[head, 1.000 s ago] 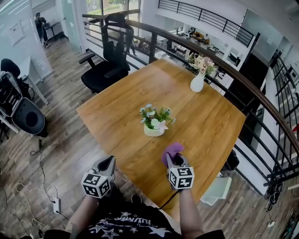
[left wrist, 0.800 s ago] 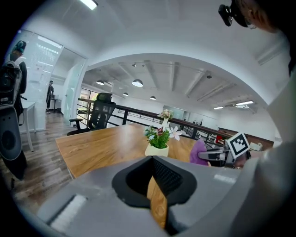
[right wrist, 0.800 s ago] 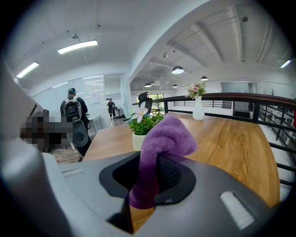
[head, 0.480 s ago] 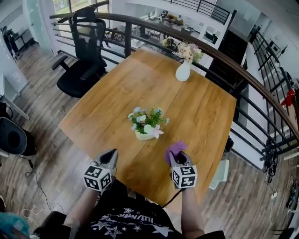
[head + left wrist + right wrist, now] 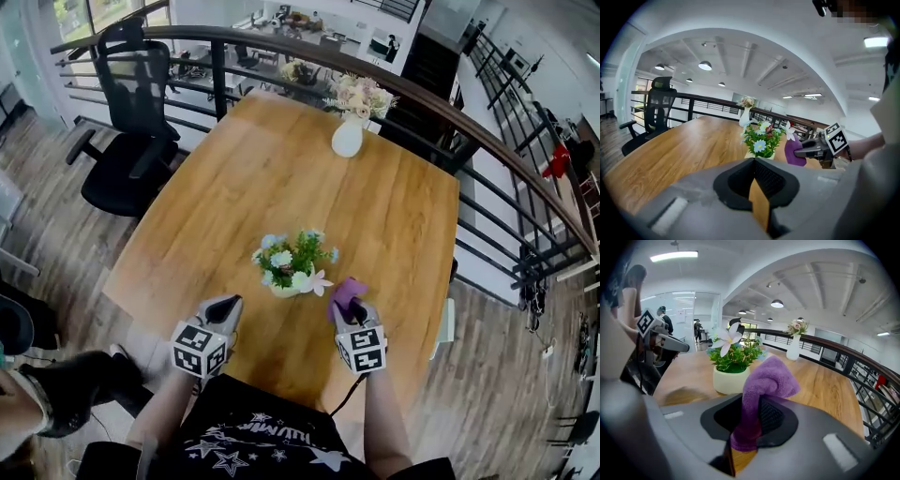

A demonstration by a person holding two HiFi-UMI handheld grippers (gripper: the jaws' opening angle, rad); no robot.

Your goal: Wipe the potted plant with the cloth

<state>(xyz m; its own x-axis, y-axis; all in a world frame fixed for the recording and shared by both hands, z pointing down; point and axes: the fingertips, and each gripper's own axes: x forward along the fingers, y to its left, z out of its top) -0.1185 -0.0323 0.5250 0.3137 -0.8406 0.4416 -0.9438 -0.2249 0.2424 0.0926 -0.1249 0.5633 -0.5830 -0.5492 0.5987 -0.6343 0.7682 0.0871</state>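
Cloth (image 5: pixel 350 292), purple, is seen in the head view bunched at the tip of the right gripper (image 5: pixel 349 309), just right of the potted plant (image 5: pixel 292 265). The plant stands on the wooden table (image 5: pixel 225 178), toward the near edge, between the two grippers. The left gripper (image 5: pixel 225 307) hovers near the plant's left side and carries nothing. In my judgement it is placed to steady the pot while the cloth does the wiping. A white vase (image 5: pixel 348 138) of flowers stands well apart at the far edge. A black chair (image 5: pixel 127 103) and a railing (image 5: pixel 281 49) lie beyond the table. None of these obstructs the approach.

Left gripper view: the jaws are pressed together with nothing between them. The plant (image 5: pixel 761 139) is straight ahead, and the cloth (image 5: pixel 793 152) and right gripper (image 5: pixel 812 149) are close to its right side. Whether the cloth touches the leaves cannot be told here.

Right gripper view: the jaws pinch a fold of the cloth (image 5: pixel 766 380), and a loose lobe stands up above them, which appears suited to brushing foliage. The white pot (image 5: pixel 727 379) is near, slightly left of the jaw line, with bare table visible between. Overhanging leaves and a pale flower (image 5: pixel 727 339) are the only things in the path. In my judgement they could bend or shed under firm pressure, and the light pot could slide if unsupported.
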